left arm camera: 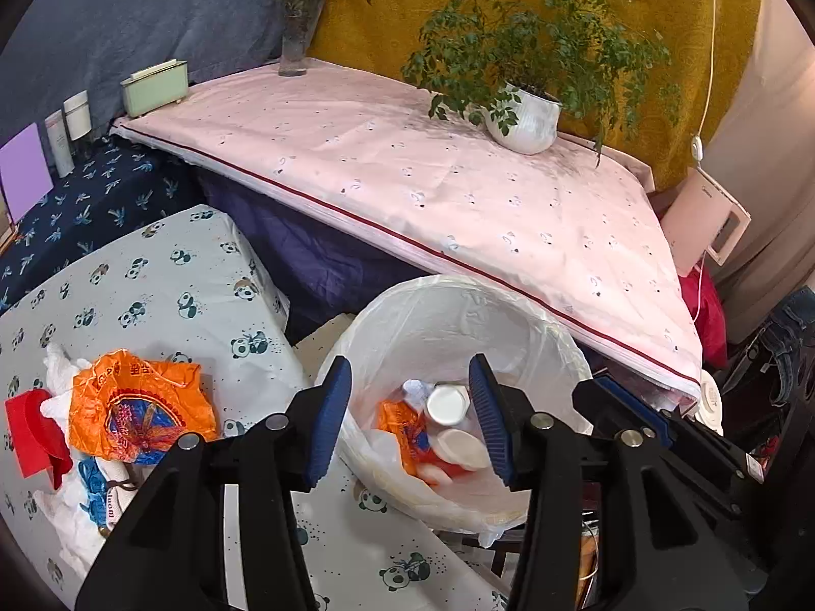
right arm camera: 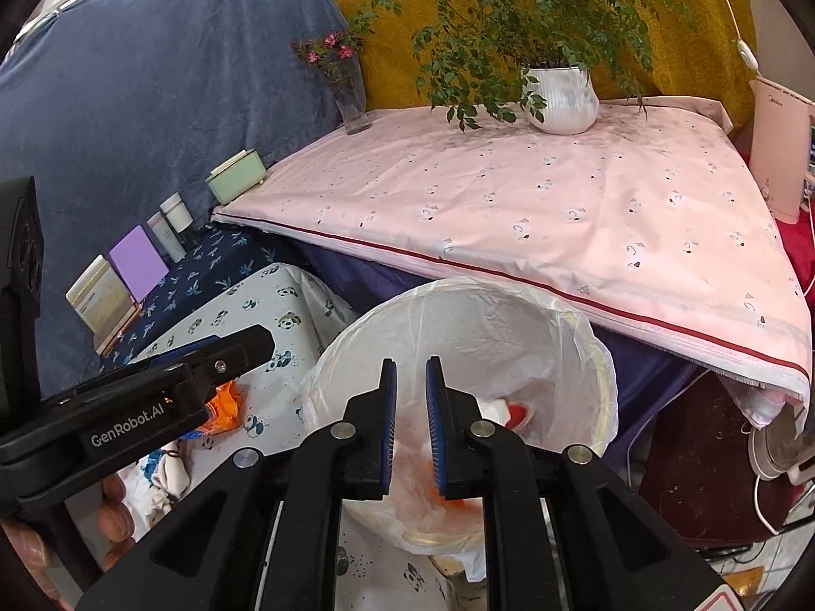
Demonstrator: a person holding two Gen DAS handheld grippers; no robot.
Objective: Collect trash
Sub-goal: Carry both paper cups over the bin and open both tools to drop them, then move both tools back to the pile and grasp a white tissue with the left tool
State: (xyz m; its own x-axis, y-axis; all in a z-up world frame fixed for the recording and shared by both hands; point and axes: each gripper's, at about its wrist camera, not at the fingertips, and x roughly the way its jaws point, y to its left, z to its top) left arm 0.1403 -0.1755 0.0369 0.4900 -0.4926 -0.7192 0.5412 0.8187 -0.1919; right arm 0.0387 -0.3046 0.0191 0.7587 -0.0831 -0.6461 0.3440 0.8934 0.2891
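A round trash bin (left arm camera: pixel 509 305) lined with a white plastic bag stands beside the panda-print table (left arm camera: pixel 168 285). Inside lie a white cup (left arm camera: pixel 447 404), a white lid (left arm camera: pixel 461 449) and orange wrappers (left arm camera: pixel 402 430). My left gripper (left arm camera: pixel 410 422) is open and empty over the bin's near rim. On the table to its left lie an orange plastic bag (left arm camera: pixel 137 407), a red piece (left arm camera: pixel 33 430) and white tissues (left arm camera: pixel 58 366). My right gripper (right arm camera: pixel 410 425) hovers over the bin (right arm camera: pixel 509 315), its jaws a narrow gap apart with nothing between them.
A pink-clothed table (left arm camera: pixel 407 168) behind the bin carries a potted plant (left arm camera: pixel 527 122), a flower vase (left arm camera: pixel 298 35) and a green box (left arm camera: pixel 155 86). Bottles (left arm camera: pixel 71 127) and a purple card (left arm camera: pixel 23 170) stand at left. A white appliance (right arm camera: pixel 782 153) stands at right.
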